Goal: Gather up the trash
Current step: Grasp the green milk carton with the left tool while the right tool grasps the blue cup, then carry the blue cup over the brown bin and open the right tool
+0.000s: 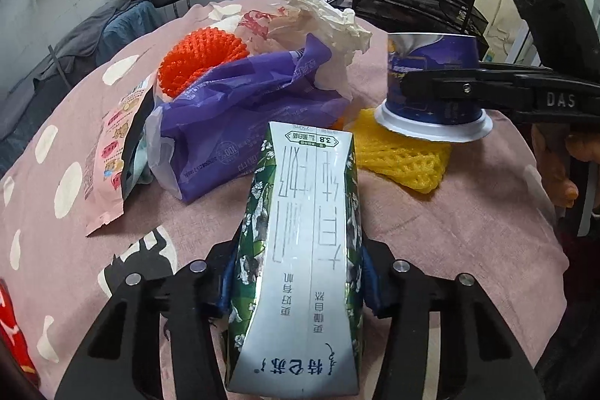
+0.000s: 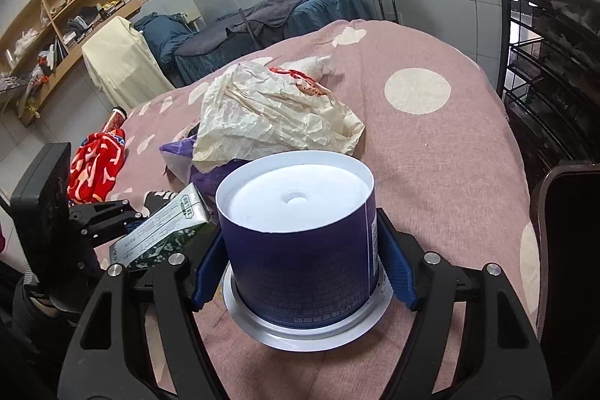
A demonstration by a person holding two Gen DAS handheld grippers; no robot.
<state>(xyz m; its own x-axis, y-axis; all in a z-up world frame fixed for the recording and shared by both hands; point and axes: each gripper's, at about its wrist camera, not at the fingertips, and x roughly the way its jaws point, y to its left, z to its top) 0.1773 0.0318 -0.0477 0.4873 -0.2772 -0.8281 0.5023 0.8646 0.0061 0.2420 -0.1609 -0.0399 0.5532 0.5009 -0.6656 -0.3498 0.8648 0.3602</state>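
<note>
Both grippers already have something. The left gripper [image 1: 300, 291] has its fingers closed on the milk carton [image 1: 300, 250], long axis pointing straight out ahead, raised off the pink spotted bench [image 1: 468, 231]. The right gripper [image 2: 300, 272] has its fingers pressed against the sides of the upside-down yogurt cup [image 2: 300, 250], rim down, sitting just over the yellow foam net [image 1: 405, 160]. No bin shows in either view, so where this goes is unclear. Left on the bench: purple bag [image 1: 240, 122], crumpled paper [image 2: 273, 111], orange knit thing [image 1: 198, 59], pink snack pouch [image 1: 112, 152].
</note>
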